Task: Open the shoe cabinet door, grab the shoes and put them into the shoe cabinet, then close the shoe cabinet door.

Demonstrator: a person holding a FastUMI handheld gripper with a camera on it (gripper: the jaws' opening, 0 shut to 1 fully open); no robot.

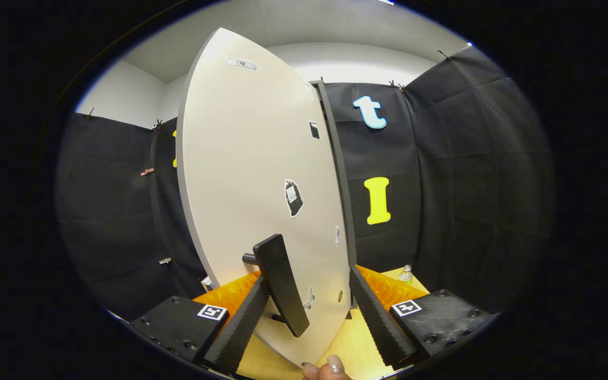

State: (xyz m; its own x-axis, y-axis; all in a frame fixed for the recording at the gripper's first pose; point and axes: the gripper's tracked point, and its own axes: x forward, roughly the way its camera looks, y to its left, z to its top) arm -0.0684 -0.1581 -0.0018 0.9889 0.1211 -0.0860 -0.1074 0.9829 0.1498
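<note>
The white shoe cabinet door [251, 174] stands tall right in front of me, with small stickers on its face and a dark strip [338, 174] along its right edge. Its black bar handle [281, 287] sticks out low on the door. My gripper [308, 279] is open, its fingers spread wide on either side of the handle. The handle lies close against the left finger [240, 327], while the right finger [378, 316] stays well apart from it, near the door's right edge.
A small clear bottle [405, 274] stands on the yellow wooden surface [346, 343] beyond the right finger. A person's fingertips [328, 369] show just below the door's lower corner. Black cloth walls close in left and right.
</note>
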